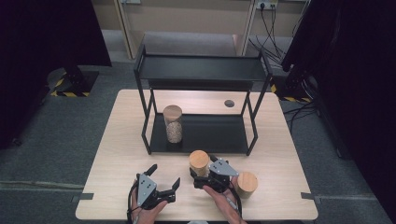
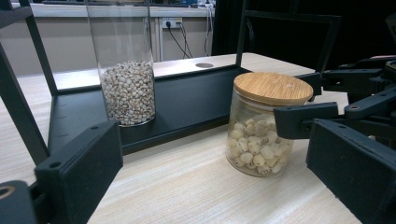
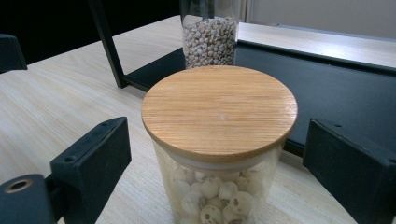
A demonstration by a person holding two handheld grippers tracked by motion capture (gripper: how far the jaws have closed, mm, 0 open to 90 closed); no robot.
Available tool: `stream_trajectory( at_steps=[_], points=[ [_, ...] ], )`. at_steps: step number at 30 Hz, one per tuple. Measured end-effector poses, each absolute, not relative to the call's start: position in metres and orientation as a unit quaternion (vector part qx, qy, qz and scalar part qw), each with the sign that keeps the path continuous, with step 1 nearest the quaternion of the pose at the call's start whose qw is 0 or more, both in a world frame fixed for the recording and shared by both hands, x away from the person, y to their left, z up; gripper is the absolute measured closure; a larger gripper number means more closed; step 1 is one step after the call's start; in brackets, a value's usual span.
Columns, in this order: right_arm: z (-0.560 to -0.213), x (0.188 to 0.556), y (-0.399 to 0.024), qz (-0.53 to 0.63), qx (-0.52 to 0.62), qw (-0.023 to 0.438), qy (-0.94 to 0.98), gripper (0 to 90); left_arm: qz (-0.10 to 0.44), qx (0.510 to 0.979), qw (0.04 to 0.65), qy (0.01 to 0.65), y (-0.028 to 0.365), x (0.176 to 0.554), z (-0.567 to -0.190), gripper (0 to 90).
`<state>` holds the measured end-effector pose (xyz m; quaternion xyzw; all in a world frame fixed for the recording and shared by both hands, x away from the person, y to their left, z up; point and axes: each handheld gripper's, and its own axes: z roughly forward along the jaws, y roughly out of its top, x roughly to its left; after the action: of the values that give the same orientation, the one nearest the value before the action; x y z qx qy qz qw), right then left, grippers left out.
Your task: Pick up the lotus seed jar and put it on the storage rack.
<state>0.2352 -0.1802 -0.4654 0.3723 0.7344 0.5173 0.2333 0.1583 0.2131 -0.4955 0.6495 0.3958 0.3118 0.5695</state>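
Right gripper sat wide around the short jar at frame center, pads not touching; left gripper gaped wide, lower left.

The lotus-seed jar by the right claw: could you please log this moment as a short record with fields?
target: short lotus-seed jar, bamboo lid on, standing on the table
right claw: open, jaws either side of that jar, not pressing
left claw: open, nothing between its jaws
rack: tall grain jar on lower shelf
spare: third jar beside right hand
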Motion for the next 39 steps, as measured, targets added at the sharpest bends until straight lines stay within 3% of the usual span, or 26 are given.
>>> stream_trajectory(
  at_steps=[18, 39],
  points=[
    [-0.465, 0.245, -0.175, 0.506, 0.363, 0.233, 0.747, 25.0, 0.313, 0.648, 0.571, 0.395, 0.214, 0.158, -0.496, 3.3],
    [-0.448, 0.253, -0.178, 0.519, 0.359, 0.225, 0.742, 25.5, 0.314, 0.647, 0.571, 0.396, 0.213, 0.158, -0.496, 3.3]
  ],
)
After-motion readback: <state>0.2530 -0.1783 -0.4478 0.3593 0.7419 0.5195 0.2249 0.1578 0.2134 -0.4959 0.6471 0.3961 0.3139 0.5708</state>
